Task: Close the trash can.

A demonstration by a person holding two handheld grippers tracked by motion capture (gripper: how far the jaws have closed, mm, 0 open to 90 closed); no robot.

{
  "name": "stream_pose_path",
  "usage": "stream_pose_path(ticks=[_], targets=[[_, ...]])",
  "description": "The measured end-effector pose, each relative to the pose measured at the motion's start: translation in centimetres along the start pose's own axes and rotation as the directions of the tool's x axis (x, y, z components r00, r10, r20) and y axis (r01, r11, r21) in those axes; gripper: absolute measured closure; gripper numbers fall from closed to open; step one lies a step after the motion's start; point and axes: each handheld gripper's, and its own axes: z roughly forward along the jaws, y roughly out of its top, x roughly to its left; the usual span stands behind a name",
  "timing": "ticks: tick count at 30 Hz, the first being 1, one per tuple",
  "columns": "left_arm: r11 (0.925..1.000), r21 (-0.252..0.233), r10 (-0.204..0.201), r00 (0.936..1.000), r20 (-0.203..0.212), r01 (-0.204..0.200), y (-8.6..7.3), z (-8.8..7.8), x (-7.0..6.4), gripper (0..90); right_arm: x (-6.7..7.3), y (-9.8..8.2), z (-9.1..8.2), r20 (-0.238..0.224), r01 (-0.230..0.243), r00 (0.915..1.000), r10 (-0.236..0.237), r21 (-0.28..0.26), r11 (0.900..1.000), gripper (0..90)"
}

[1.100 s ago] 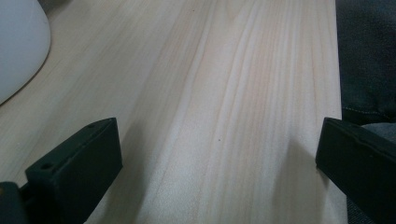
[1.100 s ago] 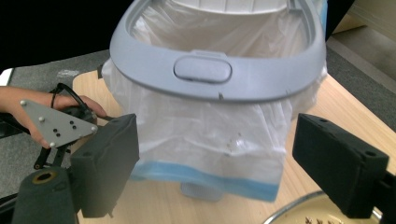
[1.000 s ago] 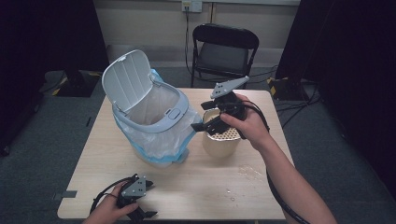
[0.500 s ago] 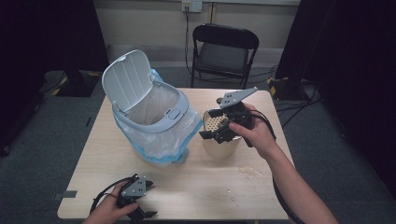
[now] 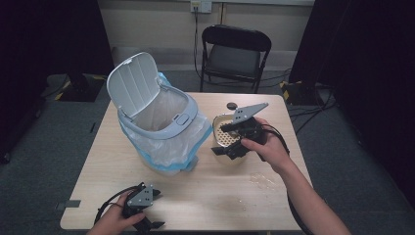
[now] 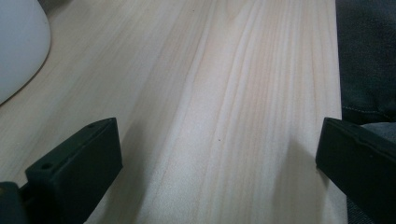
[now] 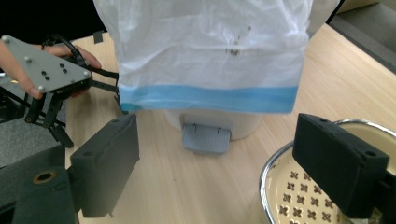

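Black jaws of the right claw (image 5: pixel 226 141) stand fairly wide, one over the steel-rimmed cream colander (image 5: pixel 224 135) at centre right of the high view and one outside its rim, but whether a pad presses on the rim cannot be told. Resting upright on the table (image 5: pixel 220 196) just right of the bag-lined pedal bin (image 5: pixel 161 132), the colander is round, its open mouth facing up, with no clear long axis. At the lower left, the left claw (image 5: pixel 147 223) gapes wide over bare wood, holding nothing.
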Motion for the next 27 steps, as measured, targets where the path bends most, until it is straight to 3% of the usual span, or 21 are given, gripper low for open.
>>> stream_pose_path(ticks=[12,22,27], targets=[[1.0,0.0,0.0,1.0,0.0,0.0,0.0,0.0,0.0,0.0,0.1,-1.8,-0.1,-0.003,-0.023,0.9997,0.023,-0.016,1.0,14.4],[1.0,0.003,0.004,1.0,0.0,-0.004,0.0,0.0,0.0,0.0,0.6,-3.9,0.5,-0.005,-0.008,1.0,0.009,0.015,1.0,14.4],[1.0,0.002,0.003,1.0,0.0,-0.003,0.0,0.0,0.0,0.0,0.4,-5.2,0.4,-0.004,-0.033,0.9995,0.033,0.003,0.999,14.3]])
